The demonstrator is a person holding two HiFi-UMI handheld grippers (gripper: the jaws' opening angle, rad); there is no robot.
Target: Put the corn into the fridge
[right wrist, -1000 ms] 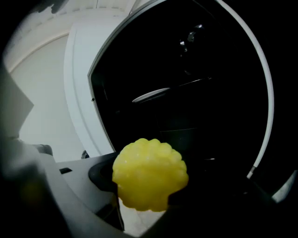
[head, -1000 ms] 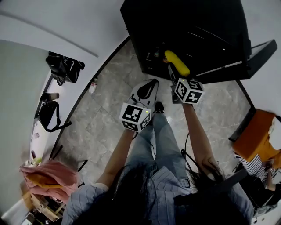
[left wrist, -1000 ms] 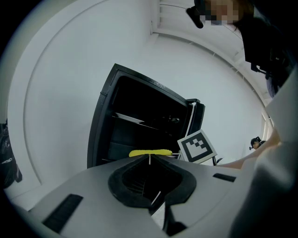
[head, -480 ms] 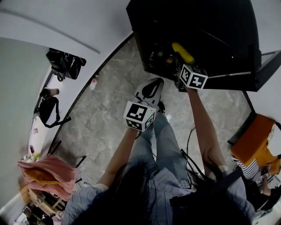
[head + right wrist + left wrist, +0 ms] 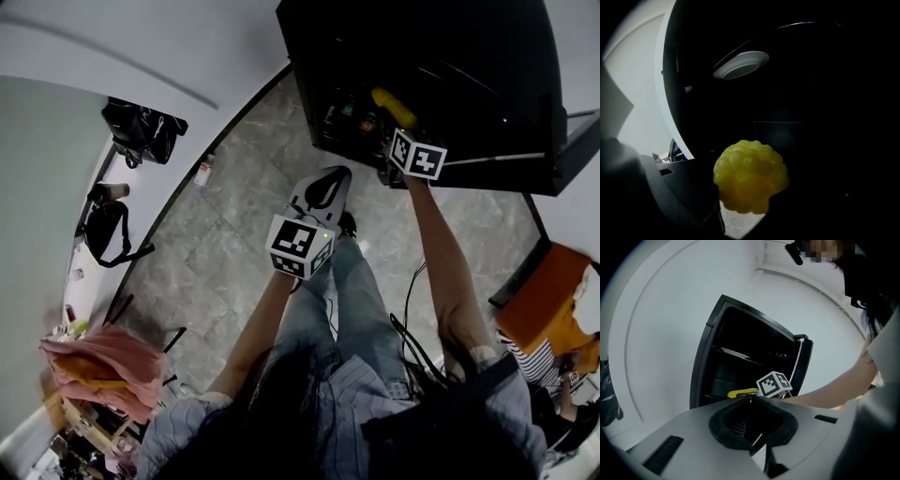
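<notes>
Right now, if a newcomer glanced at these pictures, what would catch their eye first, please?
The bright yellow corn stands out most, clamped in the right gripper at the mouth of the dark, open black fridge. The left gripper hangs shut and empty over the grey stone floor, short of the fridge.

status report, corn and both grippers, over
Right gripper shut on yellow corn cob at open black fridge mouth. Left gripper shut, empty. White dish higher up, clear of corn.
</notes>
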